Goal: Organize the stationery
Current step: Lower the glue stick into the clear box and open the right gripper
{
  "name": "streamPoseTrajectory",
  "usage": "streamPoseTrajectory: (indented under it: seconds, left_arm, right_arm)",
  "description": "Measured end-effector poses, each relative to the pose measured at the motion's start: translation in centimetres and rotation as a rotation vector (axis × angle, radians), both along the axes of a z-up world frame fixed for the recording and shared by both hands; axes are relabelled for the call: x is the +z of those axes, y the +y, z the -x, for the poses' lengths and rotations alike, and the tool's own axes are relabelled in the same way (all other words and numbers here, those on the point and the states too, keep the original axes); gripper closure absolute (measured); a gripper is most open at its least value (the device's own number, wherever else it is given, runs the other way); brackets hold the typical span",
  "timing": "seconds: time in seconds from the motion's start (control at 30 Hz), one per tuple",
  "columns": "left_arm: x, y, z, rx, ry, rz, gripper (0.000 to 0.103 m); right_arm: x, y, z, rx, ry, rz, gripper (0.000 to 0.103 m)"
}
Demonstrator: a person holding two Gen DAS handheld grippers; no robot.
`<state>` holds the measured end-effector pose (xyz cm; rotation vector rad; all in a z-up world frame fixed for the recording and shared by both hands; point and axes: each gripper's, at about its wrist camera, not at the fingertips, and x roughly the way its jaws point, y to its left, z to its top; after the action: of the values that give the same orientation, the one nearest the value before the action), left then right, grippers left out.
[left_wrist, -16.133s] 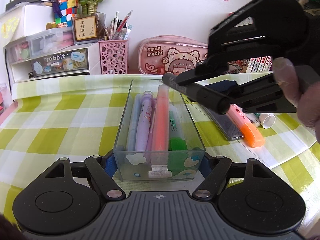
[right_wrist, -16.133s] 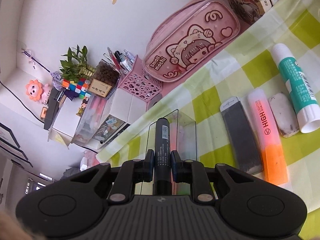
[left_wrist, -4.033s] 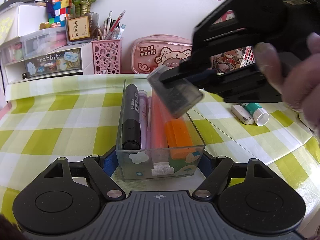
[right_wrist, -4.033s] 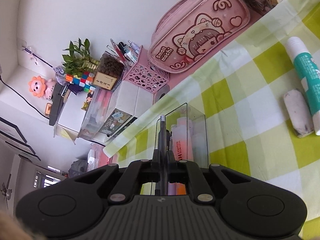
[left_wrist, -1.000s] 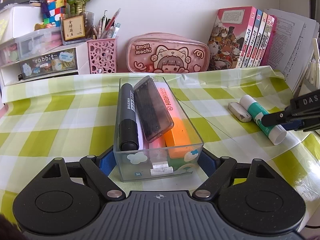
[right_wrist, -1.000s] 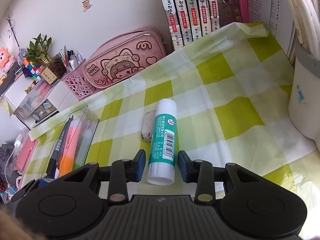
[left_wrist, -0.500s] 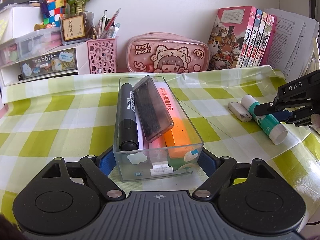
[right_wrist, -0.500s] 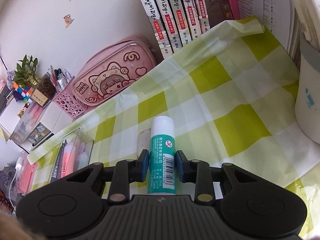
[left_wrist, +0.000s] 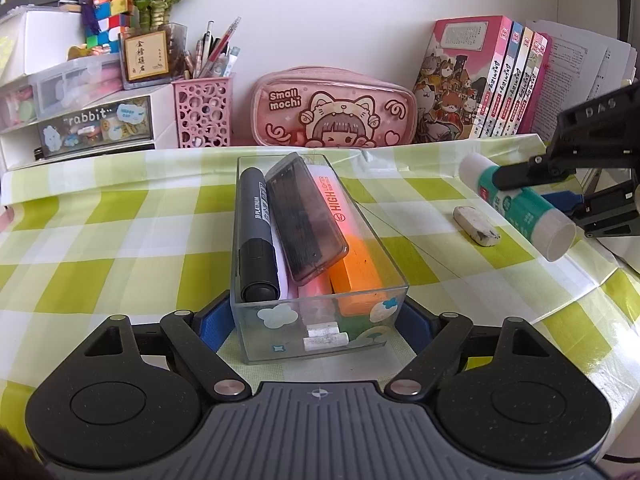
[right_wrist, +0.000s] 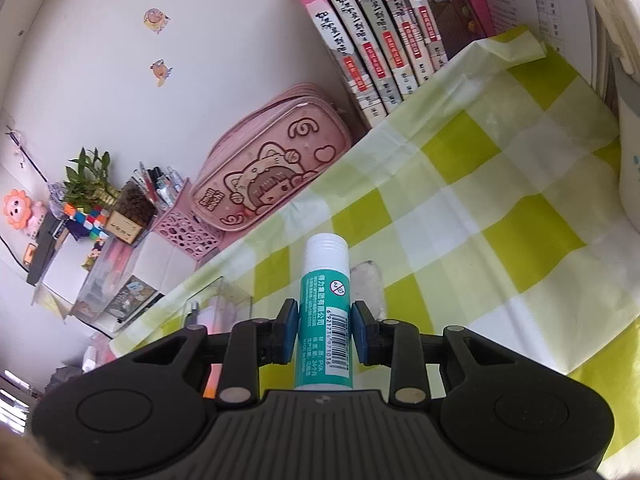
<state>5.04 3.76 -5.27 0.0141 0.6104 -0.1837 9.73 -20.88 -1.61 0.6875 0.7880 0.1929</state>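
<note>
My left gripper point(left_wrist: 316, 326) is shut on the near end of a clear plastic box point(left_wrist: 320, 332) on the checked tablecloth. The box holds a black marker point(left_wrist: 256, 236), a dark translucent case point(left_wrist: 306, 216), an orange highlighter point(left_wrist: 352, 256) and other pens. My right gripper point(right_wrist: 325, 332) is shut on a green-and-white glue stick point(right_wrist: 325, 312) and holds it above the cloth, to the right of the box; gripper and glue stick point(left_wrist: 516, 204) also show in the left wrist view. A used white eraser point(left_wrist: 476, 226) lies on the cloth under the glue stick.
Along the wall stand a pink pencil case point(left_wrist: 334, 108), a pink pen cup point(left_wrist: 203, 114), drawer units point(left_wrist: 80, 120) and a row of books point(left_wrist: 484, 76). A white container point(right_wrist: 630, 168) is at the right edge.
My right gripper has closed on the glue stick and lifted it off the cloth. The left gripper and the box have not moved.
</note>
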Motion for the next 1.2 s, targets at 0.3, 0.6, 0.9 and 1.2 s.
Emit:
streamPoseTrajectory:
  seconds: [0.3, 0.6, 0.9, 1.2]
  left_arm:
    - [0.0, 0.1, 0.2, -0.009, -0.01, 0.01, 0.024]
    - [0.0, 0.1, 0.1, -0.01, -0.01, 0.011, 0.024]
    - [0.0, 0.1, 0.1, -0.011, -0.01, 0.011, 0.024]
    - [0.0, 0.1, 0.1, -0.012, -0.011, 0.012, 0.024]
  right_arm:
    - [0.4, 2.9, -0.3, 0.091, 0.008, -0.144, 0.056]
    - [0.7, 6.3, -1.7, 0.152, 0.026, -0.183, 0.056]
    - [1.2, 10.1, -3.8, 0.199, 0.016, -0.145, 0.056]
    - [0.5, 11.6, -5.2, 0.196, 0.029, -0.092, 0.055]
